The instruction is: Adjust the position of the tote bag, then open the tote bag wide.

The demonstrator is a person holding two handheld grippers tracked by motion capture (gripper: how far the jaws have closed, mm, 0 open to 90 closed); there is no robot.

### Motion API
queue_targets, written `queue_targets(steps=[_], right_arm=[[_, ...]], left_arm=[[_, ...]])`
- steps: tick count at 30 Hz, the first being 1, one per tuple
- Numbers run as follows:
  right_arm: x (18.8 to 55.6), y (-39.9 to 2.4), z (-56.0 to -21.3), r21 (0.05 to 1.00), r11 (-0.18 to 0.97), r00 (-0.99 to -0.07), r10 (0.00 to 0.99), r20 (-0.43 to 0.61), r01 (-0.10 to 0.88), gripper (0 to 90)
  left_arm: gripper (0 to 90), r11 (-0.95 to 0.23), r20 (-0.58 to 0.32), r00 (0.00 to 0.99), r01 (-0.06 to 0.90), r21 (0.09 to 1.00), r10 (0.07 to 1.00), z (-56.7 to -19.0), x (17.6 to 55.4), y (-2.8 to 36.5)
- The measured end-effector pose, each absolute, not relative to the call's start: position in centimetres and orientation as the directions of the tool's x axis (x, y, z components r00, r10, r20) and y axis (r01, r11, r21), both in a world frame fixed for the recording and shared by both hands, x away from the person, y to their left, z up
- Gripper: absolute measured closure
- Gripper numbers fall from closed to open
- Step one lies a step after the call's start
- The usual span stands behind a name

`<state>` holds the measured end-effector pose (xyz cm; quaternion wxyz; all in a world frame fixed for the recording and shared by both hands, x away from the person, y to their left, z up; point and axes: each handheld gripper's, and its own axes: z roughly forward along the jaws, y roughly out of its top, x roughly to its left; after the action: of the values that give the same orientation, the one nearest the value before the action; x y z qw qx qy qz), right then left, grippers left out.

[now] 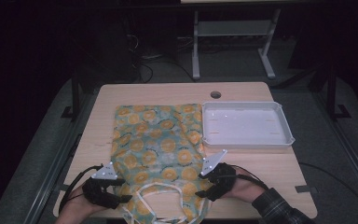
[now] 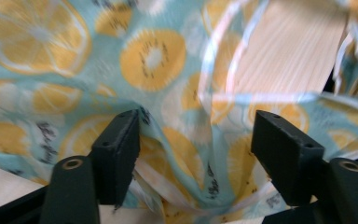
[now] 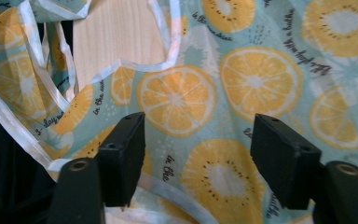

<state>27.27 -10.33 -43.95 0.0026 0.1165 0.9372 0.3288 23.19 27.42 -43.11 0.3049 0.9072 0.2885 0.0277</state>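
Observation:
A teal cloth bag printed with orange citrus and kiwi slices lies flat on the wooden table, its white-edged handles toward the near edge. My left gripper sits at the bag's near left corner, jaws open. In the left gripper view, rumpled cloth lies between the spread jaws of the gripper, with the pads clear of it. My right gripper is at the near right corner, also open. In the right gripper view, printed cloth spreads under the gap of the gripper, untouched by the pads.
An empty white tray stands just right of the bag, at the table's back right. A round cable hole is near the far edge. Behind the table are a grey desk frame and cables on the floor.

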Motion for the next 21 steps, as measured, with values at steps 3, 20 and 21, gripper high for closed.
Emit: queue_targets(steps=[3, 20, 21], right_arm=[[27.0, -10.1, -44.4, 0.601, 0.771, -0.974, 0.217, 0.066, 0.212, 29.0], [26.3, -9.4, -45.8, 0.529, 0.835, -0.983, 0.182, -0.004, 0.152, 27.9], [26.4, -9.5, -45.7, 0.531, 0.834, -0.983, 0.183, -0.003, 0.153, 31.2]], left_arm=[[27.7, -0.684, -0.116, 0.843, 0.499, 0.532, 0.525, -43.9, 22.9, 27.0], [40.8, -0.746, -0.005, 0.852, 0.461, 0.481, 0.523, -44.6, 22.6, 26.4], [43.9, -0.745, -0.005, 0.852, 0.46, 0.482, 0.523, -44.5, 22.7, 26.5]])
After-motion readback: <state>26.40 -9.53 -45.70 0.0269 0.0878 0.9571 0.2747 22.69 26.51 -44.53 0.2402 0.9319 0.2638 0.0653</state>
